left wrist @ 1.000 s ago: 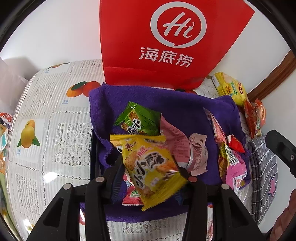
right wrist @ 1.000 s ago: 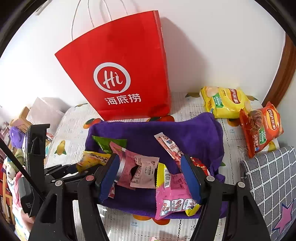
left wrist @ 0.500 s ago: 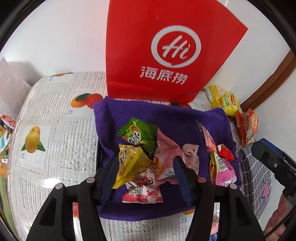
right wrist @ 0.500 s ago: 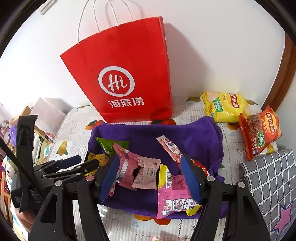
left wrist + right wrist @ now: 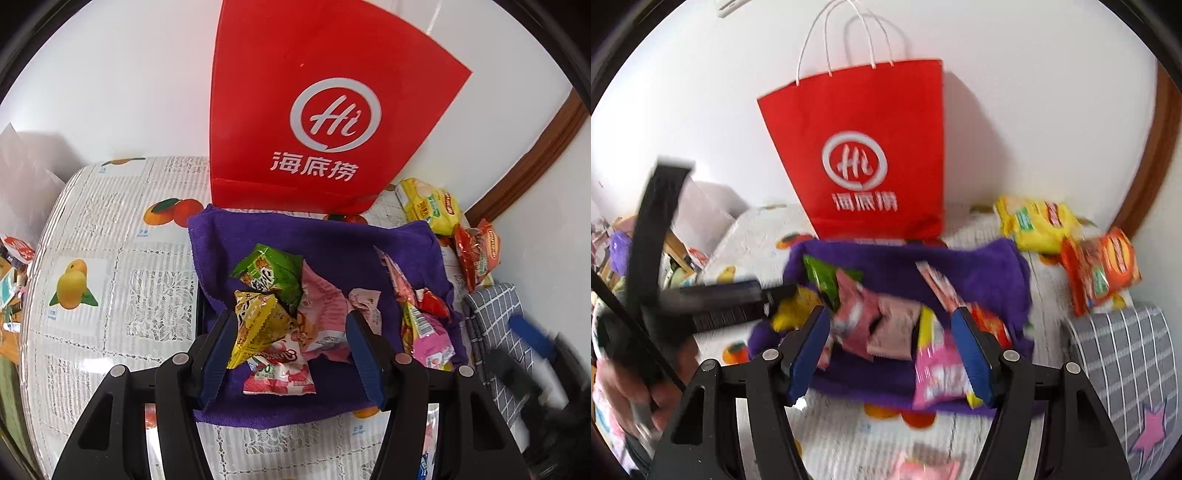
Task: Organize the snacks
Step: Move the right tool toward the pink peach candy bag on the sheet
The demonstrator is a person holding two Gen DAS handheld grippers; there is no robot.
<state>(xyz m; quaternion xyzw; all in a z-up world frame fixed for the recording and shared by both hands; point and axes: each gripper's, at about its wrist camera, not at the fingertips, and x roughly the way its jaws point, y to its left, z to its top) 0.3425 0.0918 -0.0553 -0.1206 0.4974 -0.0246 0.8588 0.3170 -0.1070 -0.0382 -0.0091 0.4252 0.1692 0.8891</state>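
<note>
A purple towel (image 5: 332, 240) lies on the table with several snack packets on it. A yellow packet (image 5: 258, 325) lies crumpled on the pile beside a green packet (image 5: 269, 273) and pink packets (image 5: 321, 317). My left gripper (image 5: 290, 354) is open and empty just above the pile; the yellow packet leans against its left finger. My right gripper (image 5: 892, 354) is open and empty over the towel (image 5: 982, 269), with pink packets (image 5: 938, 373) below it. The left gripper also shows at the left of the right wrist view (image 5: 731, 299), blurred.
A red paper bag (image 5: 325, 122) stands against the wall behind the towel. Yellow (image 5: 1038, 221) and orange chip bags (image 5: 1100, 266) lie at the right. A grey checked cloth (image 5: 1123, 354) is at the near right. Clutter sits off the table's left edge (image 5: 620, 251).
My left gripper opened and let go of the yellow packet, which dropped onto the pile on the towel. Both grippers pulled back and up; the right wrist view is now blurred by motion.
</note>
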